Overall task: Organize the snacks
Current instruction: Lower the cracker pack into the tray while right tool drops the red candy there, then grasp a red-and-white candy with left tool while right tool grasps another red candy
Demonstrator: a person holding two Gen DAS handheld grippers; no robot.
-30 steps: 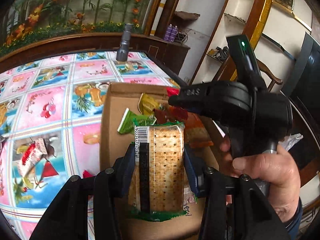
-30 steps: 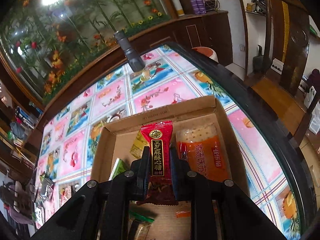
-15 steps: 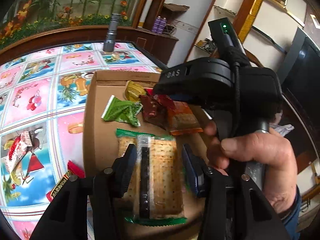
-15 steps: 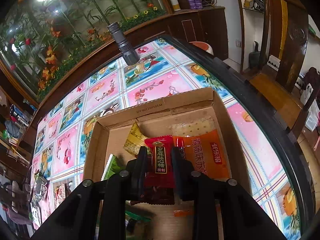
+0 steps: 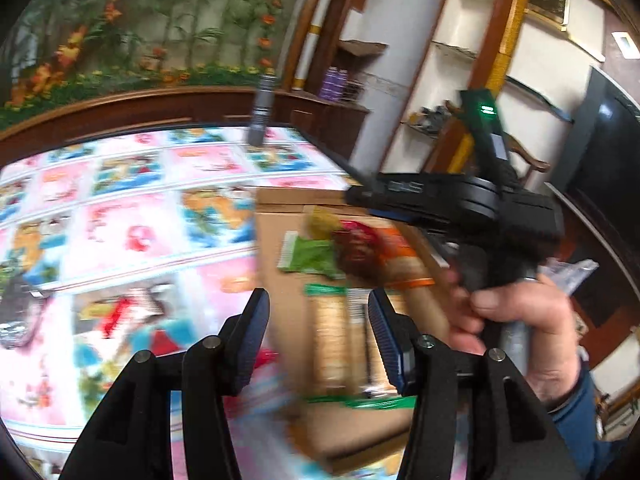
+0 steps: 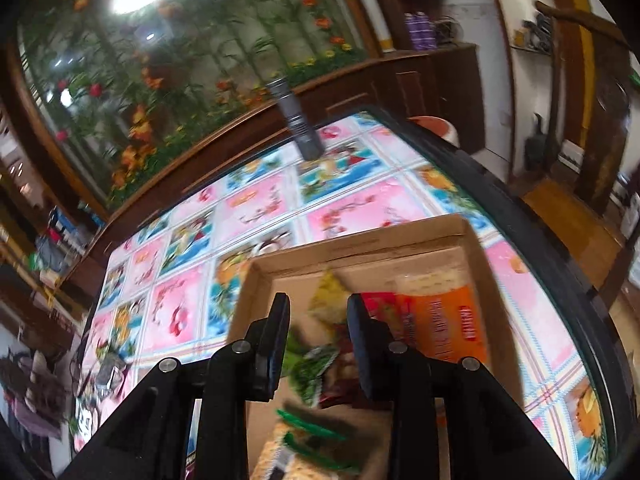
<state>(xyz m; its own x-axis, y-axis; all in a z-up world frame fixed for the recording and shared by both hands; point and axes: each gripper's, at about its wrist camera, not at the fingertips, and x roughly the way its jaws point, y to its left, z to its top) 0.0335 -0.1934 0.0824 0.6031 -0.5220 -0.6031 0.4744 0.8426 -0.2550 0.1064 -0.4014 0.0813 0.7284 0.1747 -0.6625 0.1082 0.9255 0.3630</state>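
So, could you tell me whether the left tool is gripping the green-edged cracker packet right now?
No, the left tool has its jaws opening, clear of the cracker packet, which lies flat in the cardboard box.

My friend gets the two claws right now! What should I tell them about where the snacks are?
Left claw: jaws opening, holding nothing; the green-edged cracker pack lies in the cardboard box below it.
Right claw: jaws opening, holding nothing; the red candy packet lies in the box.
Also in the box: orange cracker pack, yellow packet, green packet.
Done: these snacks are boxed.
Left: a red wrapper lies on the patterned tablecloth beside the box; blur hides whatever else may be there.
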